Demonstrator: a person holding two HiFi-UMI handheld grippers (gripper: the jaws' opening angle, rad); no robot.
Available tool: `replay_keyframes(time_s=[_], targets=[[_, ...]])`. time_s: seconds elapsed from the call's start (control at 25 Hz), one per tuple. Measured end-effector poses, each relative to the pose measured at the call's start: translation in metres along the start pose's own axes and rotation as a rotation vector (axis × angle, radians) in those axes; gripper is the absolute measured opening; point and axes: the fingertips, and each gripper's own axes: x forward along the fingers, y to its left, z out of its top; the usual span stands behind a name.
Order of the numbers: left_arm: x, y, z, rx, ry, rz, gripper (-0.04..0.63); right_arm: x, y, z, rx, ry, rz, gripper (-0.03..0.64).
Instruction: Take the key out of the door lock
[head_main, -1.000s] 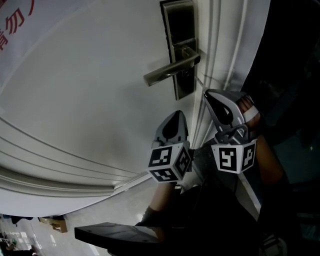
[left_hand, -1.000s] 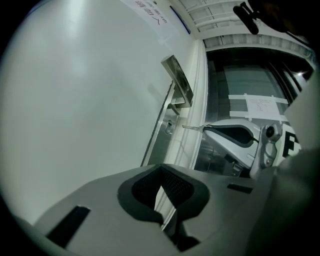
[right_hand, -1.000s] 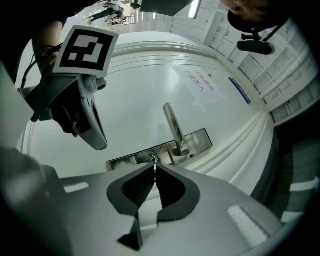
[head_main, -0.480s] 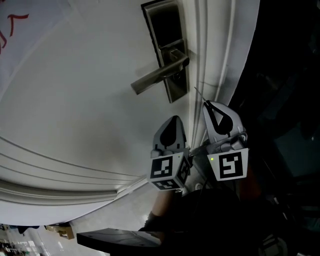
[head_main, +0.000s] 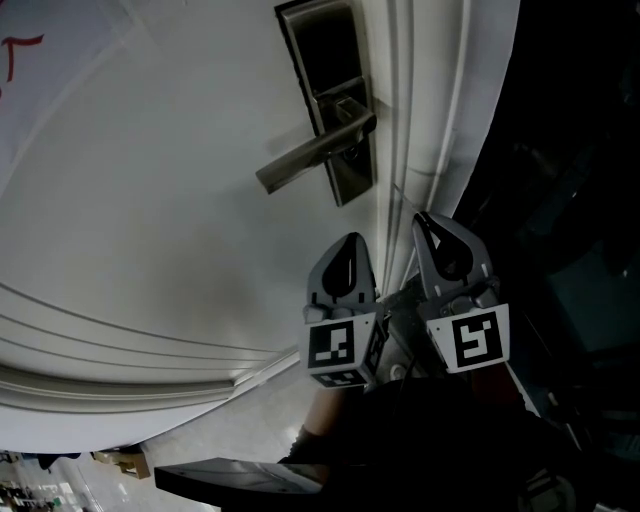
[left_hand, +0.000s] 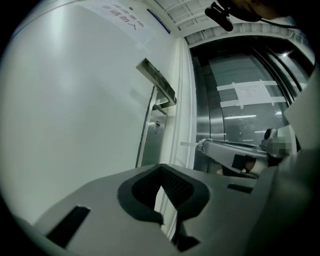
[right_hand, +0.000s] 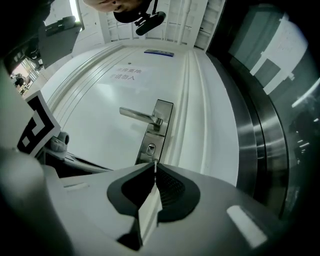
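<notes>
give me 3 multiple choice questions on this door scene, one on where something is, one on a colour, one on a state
1. Where is the key?
A. in the keyhole
B. in the right gripper's fingers
C. on the floor

2. What colour is the door?
A. brown
B. white
C. green

3. How are the left gripper's fingers?
A. wide open
B. shut on the handle
C. shut, nothing between them

Answers:
1 B: its thin blade sticks out of the shut fingertips, away from the lock.
2 B: the whole panel is white.
3 C: the tips meet, and only the door shows past them.
</notes>
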Motion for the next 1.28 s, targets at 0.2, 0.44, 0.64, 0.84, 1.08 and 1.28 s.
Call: replay_keyframes(time_s=[0.2,0.44,0.64,0.84,1.08,1.28], targets=[[-0.0006,-0.0008,0.0011,-0.013,0.037,0.014,0.0,0.0018,-0.0001,0.0001,0.002,-0.002,0.004,0.012],[0.0015,-0.0003,0.002,-0.001,0.006,0.006,0.0,0.0022,0.0008,0.0021,-0.007,-0.002,0.007,0.012],[0.0019,-0.0031,0.0033,-0.001,0.004,-0.003,0.0,0.0008,-0.0001,0.0039,-0.008,-0.002,0.009,0.012],[0.0011,-0.0028,0.0039,0.003,0.019,0.005,0.0,0.0009,-0.0006,0.0072,-0.017,-0.013,0.01,0.012],[0.0012,-0.0044,0.0023,0.009,0.003,-0.009,0.0,0.0,0.0014,0.0073,-0.026,-0.008,0.014,0.012],[0.0002,-0.0042,0.0009,0.007,0.018,-0.002,0.0,-0.0014,0.0015,0.0084,-0.033,-0.006,0.012,0.012]])
